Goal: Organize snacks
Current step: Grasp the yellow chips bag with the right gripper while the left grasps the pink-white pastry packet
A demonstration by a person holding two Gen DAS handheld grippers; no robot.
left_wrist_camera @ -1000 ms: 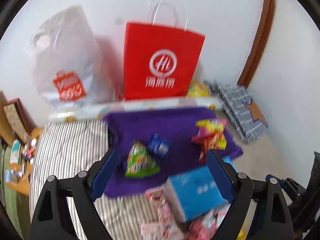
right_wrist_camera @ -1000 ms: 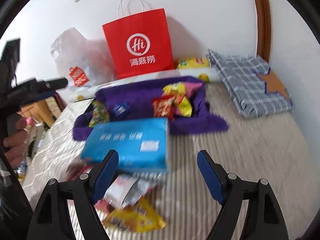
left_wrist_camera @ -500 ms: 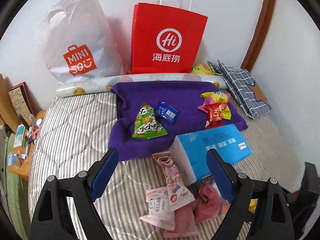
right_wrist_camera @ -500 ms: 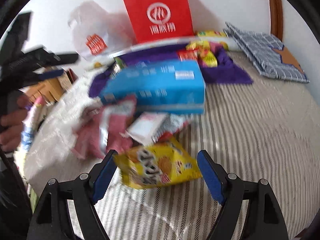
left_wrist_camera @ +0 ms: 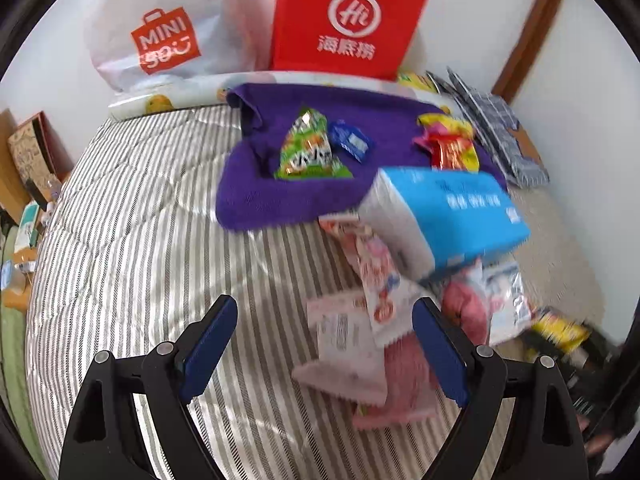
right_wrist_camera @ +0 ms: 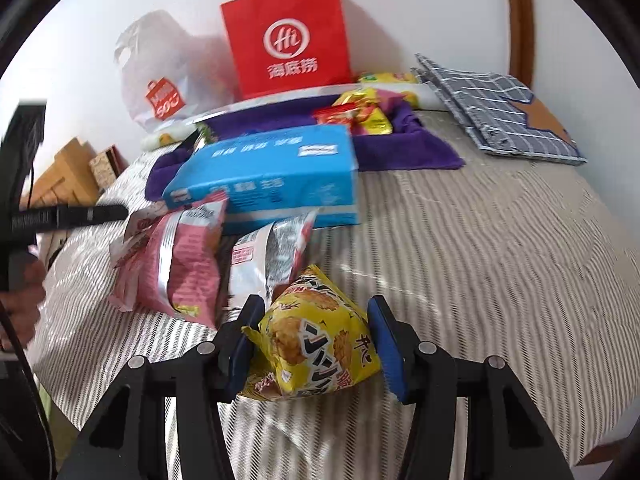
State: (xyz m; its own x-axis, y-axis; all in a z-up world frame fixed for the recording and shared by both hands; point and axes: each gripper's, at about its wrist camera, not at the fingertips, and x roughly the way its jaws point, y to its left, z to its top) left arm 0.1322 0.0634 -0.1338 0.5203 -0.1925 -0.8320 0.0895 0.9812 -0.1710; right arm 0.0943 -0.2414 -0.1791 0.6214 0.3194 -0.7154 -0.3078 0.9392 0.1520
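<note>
**Yellow snack packet gripped at near edge of bed; left gripper unloaded**

The right gripper (right_wrist_camera: pixel 316 340) was found with its jaws just closed in on a yellow snack packet (right_wrist_camera: pixel 316 340), both blue pads pressed against the packet's sides. The packet was positioned on the striped bed cover (right_wrist_camera: pixel 480 260), at the near end of a loose pile of snacks.

Directly behind it, a silver-and-white packet (right_wrist_camera: pixel 276 256) and a pink packet (right_wrist_camera: pixel 184 264) were noted, both leaning against a blue tissue box (right_wrist_camera: pixel 272 176). Beyond the box, a purple towel (left_wrist_camera: pixel 288 196) was spread on the bed, and on it were recorded a green triangular packet (left_wrist_camera: pixel 310 152), a small blue packet (left_wrist_camera: pixel 352 142) and a cluster of red and yellow packets (left_wrist_camera: pixel 450 144).

The left gripper (left_wrist_camera: pixel 324 344) was observed above the bed cover with its jaws set wide apart and nothing clamped between them (pale pink packets (left_wrist_camera: pixel 352 344) were lying on the cover below the gap, untouched by the pads).

A red paper bag (left_wrist_camera: pixel 344 20) and a white plastic bag (left_wrist_camera: pixel 160 28) were standing against the wall at the head of the bed. A folded checked cloth (right_wrist_camera: pixel 500 112) was noted on the right side of the bed.
</note>
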